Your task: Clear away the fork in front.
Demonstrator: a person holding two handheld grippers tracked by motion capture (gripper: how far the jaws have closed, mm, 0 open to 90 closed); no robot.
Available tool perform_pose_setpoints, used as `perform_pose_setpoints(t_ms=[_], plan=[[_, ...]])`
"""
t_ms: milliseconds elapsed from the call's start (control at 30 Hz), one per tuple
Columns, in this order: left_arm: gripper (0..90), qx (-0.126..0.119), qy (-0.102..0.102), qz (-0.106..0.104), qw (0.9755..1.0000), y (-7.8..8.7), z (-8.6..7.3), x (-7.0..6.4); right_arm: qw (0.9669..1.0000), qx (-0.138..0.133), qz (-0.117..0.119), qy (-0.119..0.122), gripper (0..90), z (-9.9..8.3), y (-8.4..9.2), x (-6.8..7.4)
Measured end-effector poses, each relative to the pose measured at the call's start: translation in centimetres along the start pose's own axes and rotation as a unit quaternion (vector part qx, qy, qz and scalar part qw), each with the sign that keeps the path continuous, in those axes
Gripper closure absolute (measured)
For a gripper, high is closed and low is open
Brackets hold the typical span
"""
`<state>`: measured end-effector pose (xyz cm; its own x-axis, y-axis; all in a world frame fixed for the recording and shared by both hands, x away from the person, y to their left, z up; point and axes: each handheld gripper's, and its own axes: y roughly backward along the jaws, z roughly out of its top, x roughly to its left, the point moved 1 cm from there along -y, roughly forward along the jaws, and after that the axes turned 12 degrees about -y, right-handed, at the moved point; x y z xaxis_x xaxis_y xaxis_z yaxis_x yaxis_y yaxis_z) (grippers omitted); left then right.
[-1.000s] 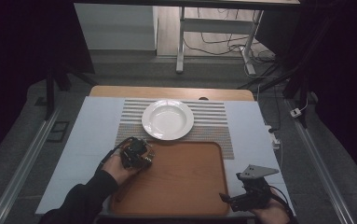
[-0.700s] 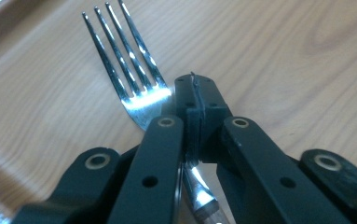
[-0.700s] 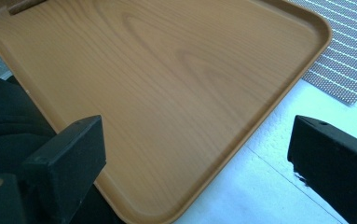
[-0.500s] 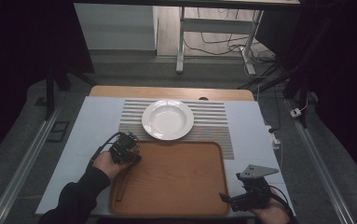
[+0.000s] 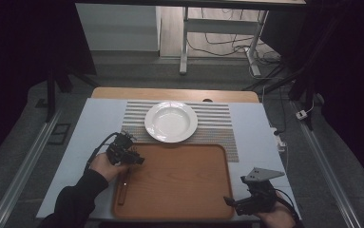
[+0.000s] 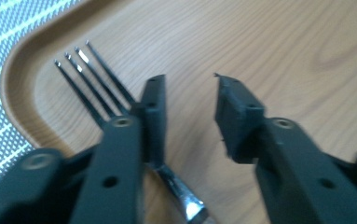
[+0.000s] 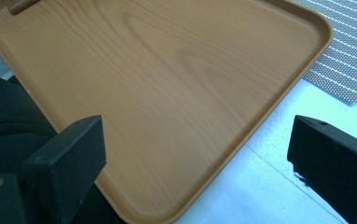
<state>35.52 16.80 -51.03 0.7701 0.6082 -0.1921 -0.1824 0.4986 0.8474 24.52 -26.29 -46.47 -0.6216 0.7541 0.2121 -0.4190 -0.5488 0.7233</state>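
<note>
A fork lies along the left side of the wooden tray [image 5: 179,180], its wooden handle [image 5: 122,188] pointing at the near edge. In the left gripper view its tines [image 6: 85,74] rest on the tray floor and its metal neck [image 6: 181,198] runs under the left jaw. My left gripper [image 5: 137,160] [image 6: 188,109] hovers just above the fork; its jaws have just been opening, and no pad presses on the fork. My right gripper [image 5: 229,201] [image 7: 195,154] stands wide open at the tray's near right corner, holding nothing.
A white deep plate [image 5: 171,121] sits on a striped placemat [image 5: 217,123] behind the tray. The tray and mat lie on a pale blue table cover [image 5: 89,133]. In the right gripper view the fork's handle end [image 7: 22,4] shows at the tray's far corner.
The left hand has shifted left toward the tray's left rim. Its jaws have parted, and the fork's handle now lies in sight on the tray. The right hand has kept still.
</note>
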Motion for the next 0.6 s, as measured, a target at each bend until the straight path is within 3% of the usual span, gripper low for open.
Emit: perform_pose_setpoints(t_ms=[100,233,600], plan=[[46.8,-0.016,-0.010,0.003,0.9998,0.3,0.0,-0.4,1.0000,0.000,0.000,0.000,4.1,0.0,0.0,0.0],[35.4,-0.021,-0.016,0.010,0.9996,0.5,-0.1,-1.1,1.0000,-0.001,0.000,0.000,4.1,0.0,0.0,0.0],[16.8,-0.043,-0.044,0.005,0.9981,1.4,-0.5,-3.0,1.0000,-0.001,0.000,0.001,4.1,0.0,0.0,0.0]])
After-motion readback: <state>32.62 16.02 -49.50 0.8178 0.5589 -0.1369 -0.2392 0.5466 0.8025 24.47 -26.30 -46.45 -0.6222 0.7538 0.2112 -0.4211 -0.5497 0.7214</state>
